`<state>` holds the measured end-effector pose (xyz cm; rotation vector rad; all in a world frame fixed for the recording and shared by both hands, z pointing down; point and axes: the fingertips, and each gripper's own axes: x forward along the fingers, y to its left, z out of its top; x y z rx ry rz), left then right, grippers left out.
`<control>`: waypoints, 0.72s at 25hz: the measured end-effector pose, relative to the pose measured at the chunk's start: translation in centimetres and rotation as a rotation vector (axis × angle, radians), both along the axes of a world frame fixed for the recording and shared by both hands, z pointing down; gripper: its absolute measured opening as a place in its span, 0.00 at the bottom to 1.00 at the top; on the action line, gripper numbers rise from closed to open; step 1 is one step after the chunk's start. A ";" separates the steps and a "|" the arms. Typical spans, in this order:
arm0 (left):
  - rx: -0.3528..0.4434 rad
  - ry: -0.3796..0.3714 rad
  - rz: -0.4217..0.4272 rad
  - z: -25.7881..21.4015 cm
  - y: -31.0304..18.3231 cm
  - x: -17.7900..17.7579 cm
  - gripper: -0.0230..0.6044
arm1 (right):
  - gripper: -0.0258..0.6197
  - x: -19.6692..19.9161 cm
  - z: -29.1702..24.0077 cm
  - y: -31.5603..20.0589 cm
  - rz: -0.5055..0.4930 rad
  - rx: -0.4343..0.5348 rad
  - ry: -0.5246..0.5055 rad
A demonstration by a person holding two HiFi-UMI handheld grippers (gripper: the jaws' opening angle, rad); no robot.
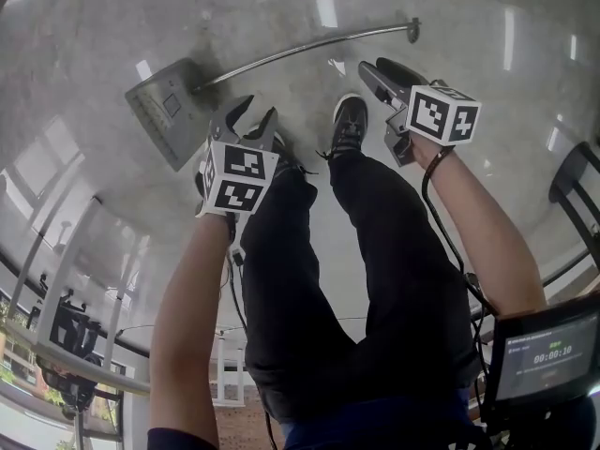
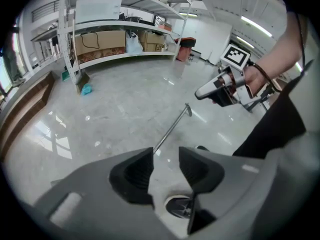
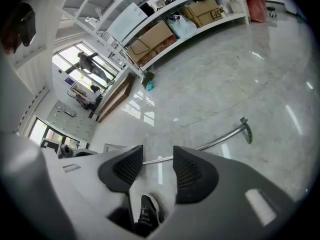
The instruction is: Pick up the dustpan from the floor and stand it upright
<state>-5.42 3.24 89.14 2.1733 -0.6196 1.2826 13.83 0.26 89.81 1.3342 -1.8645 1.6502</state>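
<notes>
The dustpan lies flat on the polished floor. Its grey pan [image 1: 167,111] is at the upper left of the head view, and its long metal handle [image 1: 309,47] runs right to the grip end [image 1: 412,31]. My left gripper [image 1: 251,118] hangs open just right of the pan, with nothing between its jaws. In the left gripper view the handle [image 2: 172,126] lies beyond the open left gripper [image 2: 165,166]. My right gripper [image 1: 380,73] is open and empty, below the handle's far part. Past the open right gripper [image 3: 157,165], the right gripper view shows the handle [image 3: 220,139] and the pan [image 3: 115,147].
The person's dark-trousered legs and black shoes [image 1: 349,125] stand between the two grippers. Shelves with cardboard boxes [image 2: 125,39] line the far wall. A dark chair frame [image 1: 577,195] is at the right edge, and a small screen [image 1: 548,354] at the lower right.
</notes>
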 end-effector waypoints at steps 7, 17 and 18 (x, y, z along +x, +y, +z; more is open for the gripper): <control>0.017 -0.002 0.027 4.9 -2.2 -0.2 0.29 | 0.36 1.9 4.9 -1.1 0.053 -0.011 -0.011; 0.040 -0.039 0.134 14.4 -4.0 -0.8 0.29 | 0.43 1.5 15.2 -1.4 0.065 -0.054 -0.064; 0.047 -0.044 0.156 14.7 -4.0 -0.9 0.30 | 0.44 1.4 15.6 -1.2 0.056 -0.064 -0.064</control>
